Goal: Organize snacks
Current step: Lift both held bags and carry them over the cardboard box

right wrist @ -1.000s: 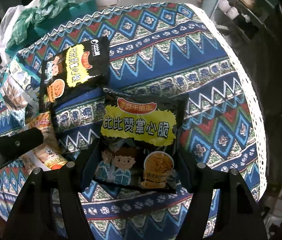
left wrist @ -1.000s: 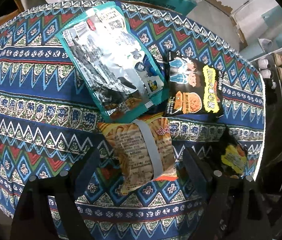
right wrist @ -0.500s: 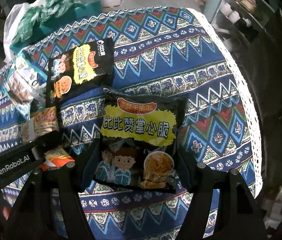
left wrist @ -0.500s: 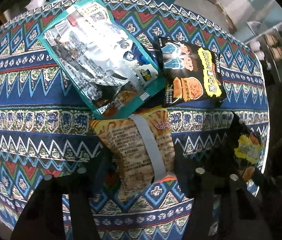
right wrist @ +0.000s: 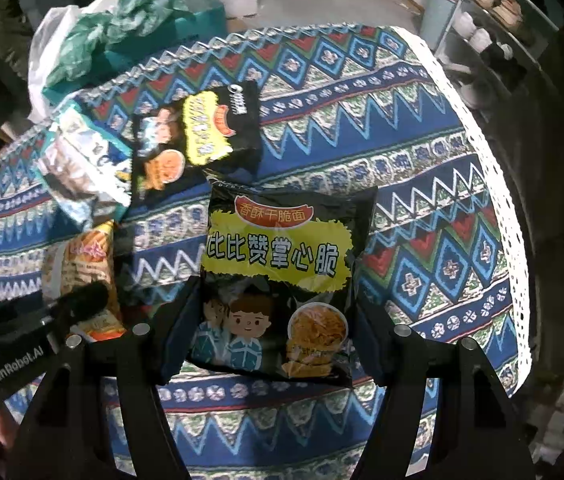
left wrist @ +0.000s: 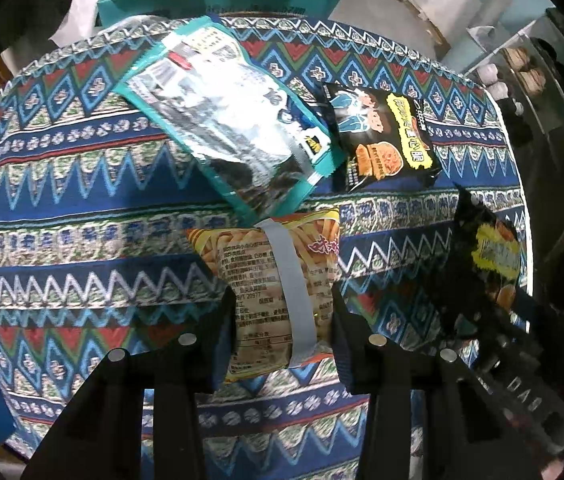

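Note:
My left gripper (left wrist: pixel 280 316) is shut on an orange snack bag (left wrist: pixel 278 280) with a grey strip, held just above the patterned tablecloth (left wrist: pixel 82 208). A teal and silver bag (left wrist: pixel 234 128) lies behind it, overlapping its top edge. A black bag (left wrist: pixel 386 136) lies to its right. My right gripper (right wrist: pixel 274 316) is shut on another black and yellow noodle snack bag (right wrist: pixel 282 276), which also shows at the right of the left wrist view (left wrist: pixel 490 256). The left gripper (right wrist: pixel 78 304) with the orange bag (right wrist: pixel 82 268) shows at left in the right wrist view.
The second black bag (right wrist: pixel 198 136) and the teal bag (right wrist: pixel 82 164) lie at the back left of the round table. Its white lace edge (right wrist: pixel 510 216) curves on the right. Green and white plastic bags (right wrist: pixel 114 28) sit beyond the table. A shoe rack (right wrist: pixel 494 16) stands at far right.
My left gripper has closed in on the orange bag and gripped it. The right gripper keeps its hold on the black bag and has drawn back a little from the table.

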A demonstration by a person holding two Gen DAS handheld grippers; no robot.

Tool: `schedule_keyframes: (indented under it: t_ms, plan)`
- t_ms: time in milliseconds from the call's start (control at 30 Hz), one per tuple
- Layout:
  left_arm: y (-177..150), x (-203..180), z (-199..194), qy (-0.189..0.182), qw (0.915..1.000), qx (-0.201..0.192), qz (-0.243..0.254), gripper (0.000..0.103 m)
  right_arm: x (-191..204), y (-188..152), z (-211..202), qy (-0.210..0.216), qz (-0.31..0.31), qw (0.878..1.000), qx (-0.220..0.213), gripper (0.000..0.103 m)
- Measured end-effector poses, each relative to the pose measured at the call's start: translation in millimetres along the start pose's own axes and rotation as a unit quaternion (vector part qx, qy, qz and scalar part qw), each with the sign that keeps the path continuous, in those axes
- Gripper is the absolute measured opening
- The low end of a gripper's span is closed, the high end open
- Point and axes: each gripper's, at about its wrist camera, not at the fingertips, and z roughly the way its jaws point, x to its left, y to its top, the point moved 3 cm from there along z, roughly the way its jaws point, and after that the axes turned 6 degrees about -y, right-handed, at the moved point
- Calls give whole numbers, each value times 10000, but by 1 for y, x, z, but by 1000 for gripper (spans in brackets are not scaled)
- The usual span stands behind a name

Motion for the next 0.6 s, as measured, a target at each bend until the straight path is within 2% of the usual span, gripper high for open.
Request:
schedule_keyframes:
  t_ms: [333,600]
  plan:
    - [-12,21,-44,186,9989,-196,375,42,31,-4,-26,362,-251,9989,-181,69]
    - [-27,50,-95,205,9977,-459,452,42,64,-6,-51,593,-569,9960,-356,69]
